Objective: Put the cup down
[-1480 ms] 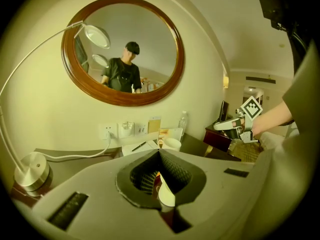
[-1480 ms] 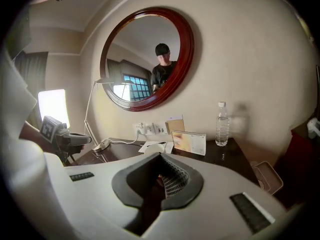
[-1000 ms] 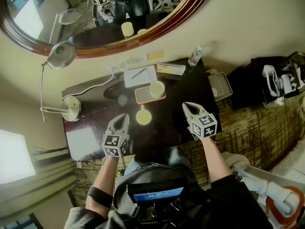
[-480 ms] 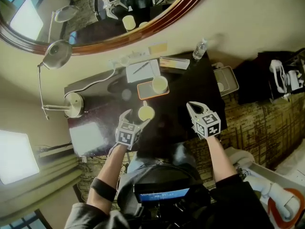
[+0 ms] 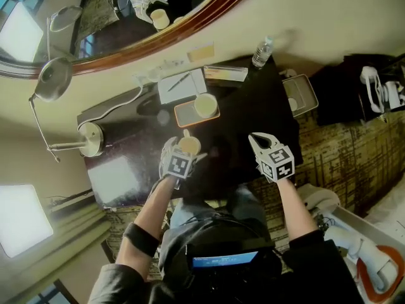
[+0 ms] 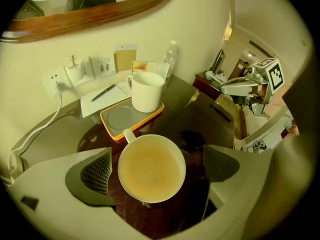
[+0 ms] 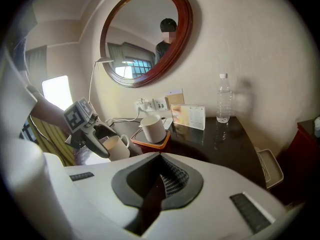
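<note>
- Dark glossy table [image 7: 225, 139] set against a cream wall.
- Orange tray [image 6: 112, 128] on the table, with a white mug [image 6: 146, 91] upright on its right end.
- Notepad [image 6: 92, 103] behind the tray, pen [image 6: 104, 92] lying on it.
- Water bottle [image 7: 223, 98] upright by the wall, printed card stand [image 7: 190, 116] near it.
- Desk lamp [image 5: 52, 86] at the table's left end.
- Oval wood-framed mirror [image 7: 145, 34] above.

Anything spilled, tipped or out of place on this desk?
Nothing stands out. The cup stands upright on the desk between the left tongs, which are opening; a second cup stands upright on the orange tray. No spill shows.
</note>
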